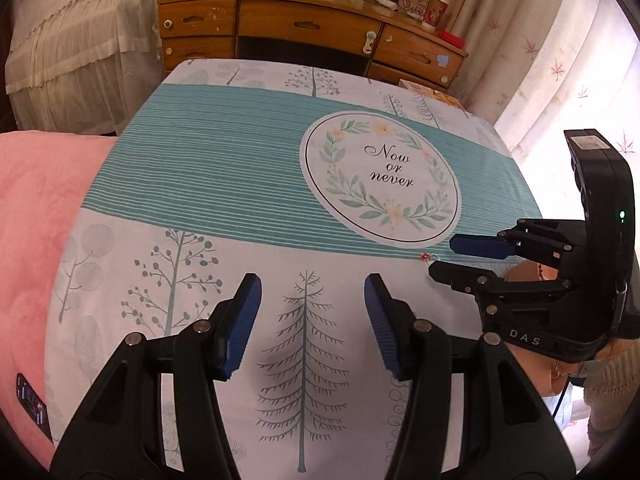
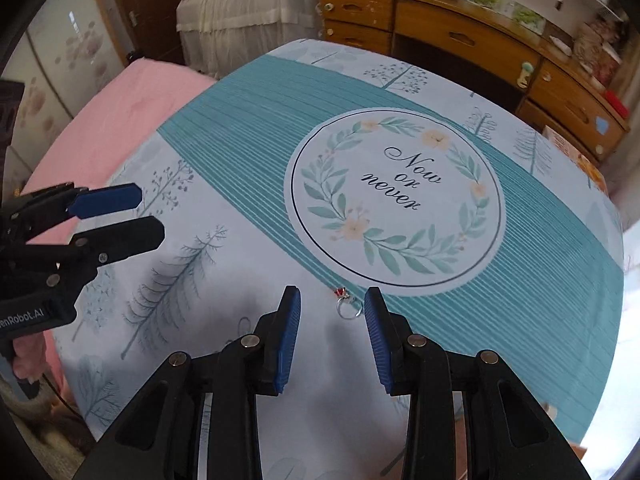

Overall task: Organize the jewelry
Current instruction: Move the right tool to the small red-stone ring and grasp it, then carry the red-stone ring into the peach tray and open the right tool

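Note:
A small silver ring with a red stone point(image 2: 346, 305) lies on the printed tablecloth point(image 2: 400, 184), just ahead of my right gripper point(image 2: 332, 300) and between its open blue-padded fingertips, nearer the right one. In the left wrist view the ring point(image 1: 425, 256) is a tiny red speck between the tips of the right gripper point(image 1: 442, 256). My left gripper point(image 1: 312, 284) is open and empty above a printed tree, well left of the ring. It also shows in the right wrist view point(image 2: 150, 212), open.
The table carries a teal striped band and a round "Now or never" emblem point(image 1: 380, 182). A pink blanket point(image 1: 36, 216) lies at the left. A wooden drawer desk point(image 1: 304, 36) with clutter stands behind. Curtains point(image 1: 560, 60) hang at the right.

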